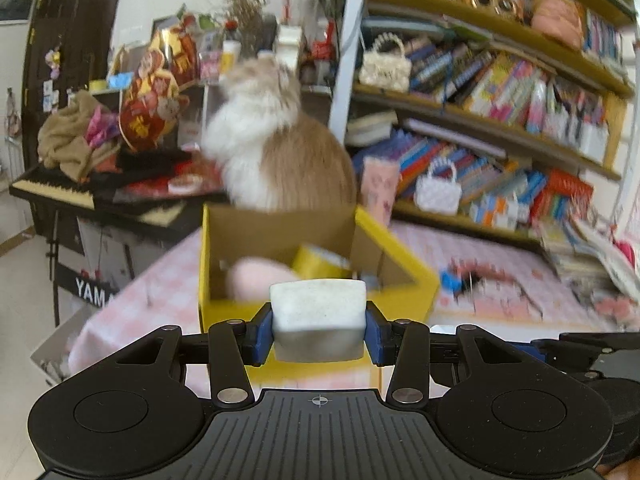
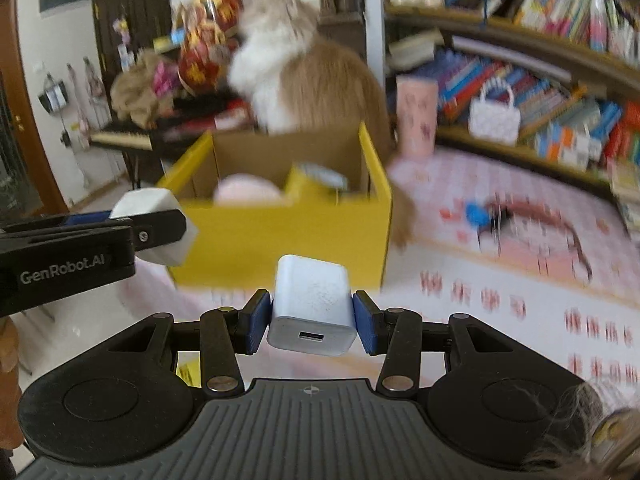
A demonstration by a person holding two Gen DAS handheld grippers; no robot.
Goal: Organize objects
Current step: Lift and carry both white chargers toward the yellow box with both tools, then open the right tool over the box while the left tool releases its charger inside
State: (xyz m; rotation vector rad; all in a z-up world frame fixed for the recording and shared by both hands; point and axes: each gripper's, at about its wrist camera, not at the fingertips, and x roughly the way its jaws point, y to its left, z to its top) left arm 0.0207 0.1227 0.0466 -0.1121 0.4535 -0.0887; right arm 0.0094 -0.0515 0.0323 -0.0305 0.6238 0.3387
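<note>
Two smooth white chargers (image 1: 318, 312) (image 2: 311, 306) (boxy) clamped; yellow cardboard box (image 2: 288, 236) beyond.

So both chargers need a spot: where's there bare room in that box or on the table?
Box: only the front strip of the yellow cardboard box; pink ball and yellow package crowd it. Pink checked tablecloth: bare right of the box, before the blue toy.

Bright, even daylight, no hard shadows. Both views motion-blurred: bookshelf (image 1: 500, 92) upper right and tablecloth (image 2: 520, 280) smeared, gripper bodies at bottom sharp. Strong fisheye bending, dark vignette corners.
</note>
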